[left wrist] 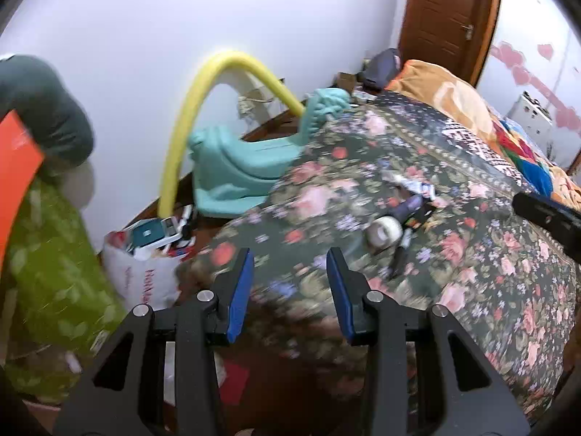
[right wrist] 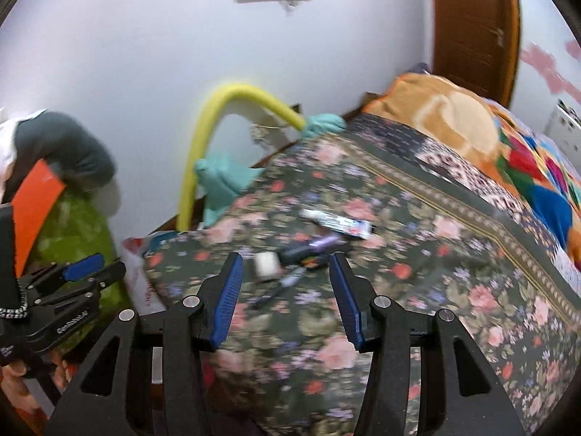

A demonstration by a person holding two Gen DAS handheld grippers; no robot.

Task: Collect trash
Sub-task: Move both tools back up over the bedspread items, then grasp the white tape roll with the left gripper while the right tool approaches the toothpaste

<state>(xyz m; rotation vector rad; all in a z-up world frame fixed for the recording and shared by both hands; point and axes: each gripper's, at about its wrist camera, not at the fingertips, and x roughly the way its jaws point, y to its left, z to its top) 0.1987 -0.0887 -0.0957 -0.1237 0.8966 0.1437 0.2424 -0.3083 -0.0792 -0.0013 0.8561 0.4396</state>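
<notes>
I have two grippers in view. The left gripper [left wrist: 290, 290] stands partly open with nothing between its blue pads; it hangs over the near left corner of the bed [left wrist: 472, 290]. The right gripper [right wrist: 287, 294] is likewise partly open and holds nothing, with the floral bedspread showing through the gap.

The trash lies in one small cluster on the bed, ahead of both grippers. I count:
1. One flattened toothpaste tube [right wrist: 339, 224], at the far side of the cluster.
2. One roll of white tape [right wrist: 268, 264], at the near left.
3. One dark purple wrapper or tube [right wrist: 312, 245], between the two.
4. One thin dark pen-like item [right wrist: 283, 285], nearest to the right gripper.

Motion blur is heavy, so the count of small dark pieces beside the purple item may be short by one.

Off the bed to the left I see one white plastic bag [left wrist: 145, 276] on the floor, filled with boxes. Beyond it stand one teal plastic seat [left wrist: 232, 178] and one bent yellow foam tube [left wrist: 203, 109]. At the far left is one green patterned bundle [left wrist: 54, 272] with one orange sheet [left wrist: 16, 167] against it. One brown door [left wrist: 443, 11] stands at the far right, and one orange blanket [left wrist: 454, 98] lies at the far end of the bed.
</notes>
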